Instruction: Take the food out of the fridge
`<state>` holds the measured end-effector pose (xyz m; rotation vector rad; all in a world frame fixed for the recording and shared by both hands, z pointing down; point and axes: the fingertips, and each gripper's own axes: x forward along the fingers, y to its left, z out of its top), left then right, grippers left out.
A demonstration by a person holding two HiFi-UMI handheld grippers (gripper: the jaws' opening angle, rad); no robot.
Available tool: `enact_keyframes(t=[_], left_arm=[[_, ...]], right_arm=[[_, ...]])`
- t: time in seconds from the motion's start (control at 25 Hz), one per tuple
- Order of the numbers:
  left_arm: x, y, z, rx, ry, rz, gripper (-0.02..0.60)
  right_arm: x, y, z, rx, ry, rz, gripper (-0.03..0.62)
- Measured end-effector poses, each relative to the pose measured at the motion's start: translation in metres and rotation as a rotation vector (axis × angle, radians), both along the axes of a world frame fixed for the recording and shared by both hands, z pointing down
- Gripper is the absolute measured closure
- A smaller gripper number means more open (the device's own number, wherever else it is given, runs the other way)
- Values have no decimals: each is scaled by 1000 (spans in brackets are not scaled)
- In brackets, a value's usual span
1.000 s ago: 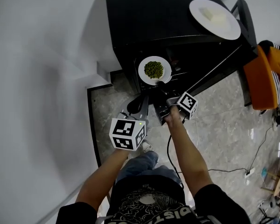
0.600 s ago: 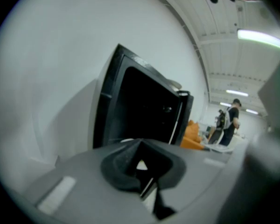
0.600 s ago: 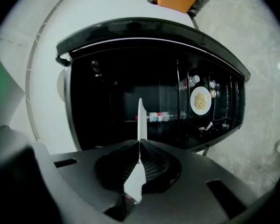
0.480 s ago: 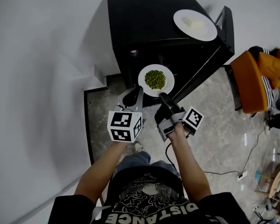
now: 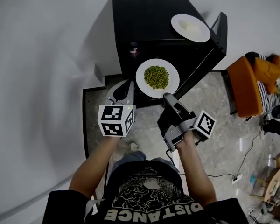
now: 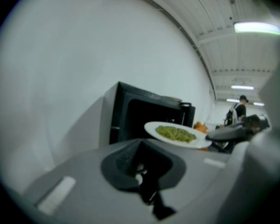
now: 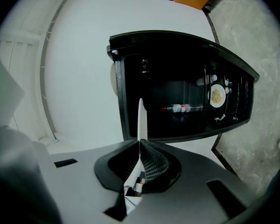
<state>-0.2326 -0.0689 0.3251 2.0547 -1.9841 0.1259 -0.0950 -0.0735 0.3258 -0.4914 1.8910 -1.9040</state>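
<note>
A white plate of green peas [image 5: 157, 78] hangs in the air in front of the open black fridge [image 5: 149, 17]. My right gripper [image 5: 167, 97] is shut on its near rim. In the right gripper view the plate [image 7: 141, 120] shows edge-on as a thin white line between the pads. My left gripper [image 5: 123, 90] floats just left of the plate, shut and holding nothing. From the left gripper view the peas plate [image 6: 177, 134] lies ahead to the right. A second white plate with pale food [image 5: 190, 28] rests on top of the fridge.
The fridge door [image 5: 210, 45] stands open to the right. Inside, a bottle [image 7: 179, 108] and a small plate of pale food [image 7: 217, 95] are visible. An orange chair [image 5: 247, 85] is at the right, a cable [image 5: 238, 167] trails over the stone floor, and a white wall is on the left.
Both grippers have risen and drawn back from the fridge. The plate of peas came out of the fridge opening with the right gripper and is higher now.
</note>
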Motion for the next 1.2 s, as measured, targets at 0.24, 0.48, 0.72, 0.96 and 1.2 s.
enact_keyframes(t=[0.24,0.48,0.72,0.96,1.2], left_arm=[[2,5,-2,8,-3,10,579],[11,11,-11,31,17,39,580],[43,33,-11,64,11,83,578],[17,8,-31,76,19,105,578],[10,0,-38,90,26,109,578]], right_arm=[[0,8,-50,55,-45,-51,586],[-12,11,-95,116,-70,-84,586],[-13,2,-91,140,-67,-77,586],[-65,-61,-99,113,-64,-37,586],[-87,-90,-96,91,-57,-2,586]])
